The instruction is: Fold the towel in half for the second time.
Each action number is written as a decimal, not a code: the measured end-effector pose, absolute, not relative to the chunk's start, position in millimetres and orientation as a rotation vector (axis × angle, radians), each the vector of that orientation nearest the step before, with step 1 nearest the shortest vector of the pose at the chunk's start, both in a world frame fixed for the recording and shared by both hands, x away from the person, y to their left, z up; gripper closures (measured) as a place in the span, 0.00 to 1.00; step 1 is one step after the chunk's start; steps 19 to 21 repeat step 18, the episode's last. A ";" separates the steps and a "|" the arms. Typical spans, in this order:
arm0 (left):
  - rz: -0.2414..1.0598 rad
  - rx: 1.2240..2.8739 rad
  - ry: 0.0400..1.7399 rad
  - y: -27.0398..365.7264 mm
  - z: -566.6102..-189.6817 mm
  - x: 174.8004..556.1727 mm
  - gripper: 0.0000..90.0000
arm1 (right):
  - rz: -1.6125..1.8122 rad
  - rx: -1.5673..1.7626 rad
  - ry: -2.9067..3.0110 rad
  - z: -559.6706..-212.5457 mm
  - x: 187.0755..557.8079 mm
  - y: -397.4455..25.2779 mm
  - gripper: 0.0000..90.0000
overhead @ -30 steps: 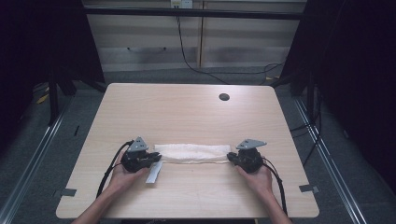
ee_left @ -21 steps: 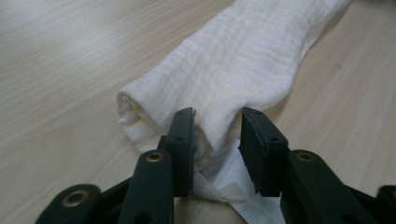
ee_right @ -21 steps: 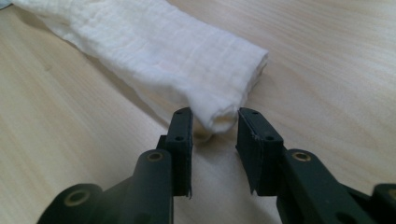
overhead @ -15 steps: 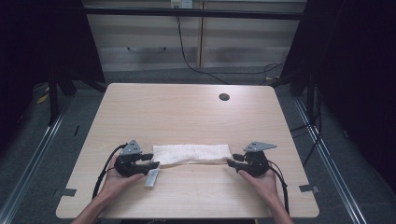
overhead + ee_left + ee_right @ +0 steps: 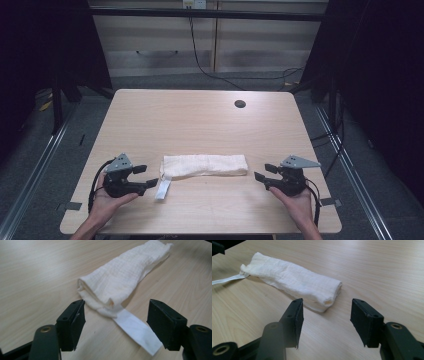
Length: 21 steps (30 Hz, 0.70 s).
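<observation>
A white folded towel point(image 5: 205, 165) lies flat near the table's front, long side running left to right. A white label strip point(image 5: 163, 188) trails from its left end. My left gripper point(image 5: 149, 176) is open a short way left of that end, with nothing between its jaws; in the left gripper view the towel point(image 5: 125, 275) and its strip point(image 5: 136, 330) lie just ahead. My right gripper point(image 5: 264, 172) is open just right of the towel's other end, also holding nothing. The right gripper view shows the towel's folded end point(image 5: 297, 281) ahead of the jaws.
The light wooden table point(image 5: 200, 120) has a dark round cable hole point(image 5: 240, 104) at the back right. Metal rails and cables run on the floor beside and behind the table. A hand holds each gripper near the front edge.
Both grippers have let go of the towel's ends, opened, and pulled outward and toward the front edge. The towel now lies free on the table.
</observation>
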<state>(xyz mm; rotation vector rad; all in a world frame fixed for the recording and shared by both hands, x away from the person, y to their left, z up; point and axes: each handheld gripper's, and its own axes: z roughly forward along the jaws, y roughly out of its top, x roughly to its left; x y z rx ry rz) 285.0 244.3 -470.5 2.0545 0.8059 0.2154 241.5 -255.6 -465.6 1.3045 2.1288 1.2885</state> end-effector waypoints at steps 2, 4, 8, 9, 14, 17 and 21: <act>0.213 2.054 0.832 250.0 -472.6 282.5 0.31 | 1.291 1.320 2.115 -466.2 237.4 -260.8 0.48; 0.223 2.049 0.839 254.1 -471.7 280.6 0.29 | 1.291 1.339 2.107 -469.8 232.0 -266.6 0.48; 0.220 1.993 0.881 265.3 -470.4 275.2 0.24 | 1.278 1.353 2.094 -473.6 225.7 -273.2 0.46; 0.221 1.986 0.884 269.6 -472.5 273.6 0.22 | 1.282 1.360 2.084 -474.0 224.9 -274.9 0.46; 0.219 1.877 0.953 290.4 -476.3 274.8 0.19 | 1.251 1.393 2.074 -480.8 225.3 -278.1 0.42; 0.256 1.901 0.965 291.9 -479.4 277.1 0.19 | 1.223 1.401 2.080 -483.6 226.6 -276.8 0.40; 0.251 1.906 0.971 292.2 -480.0 277.9 0.19 | 1.220 1.402 2.080 -484.1 227.0 -276.7 0.40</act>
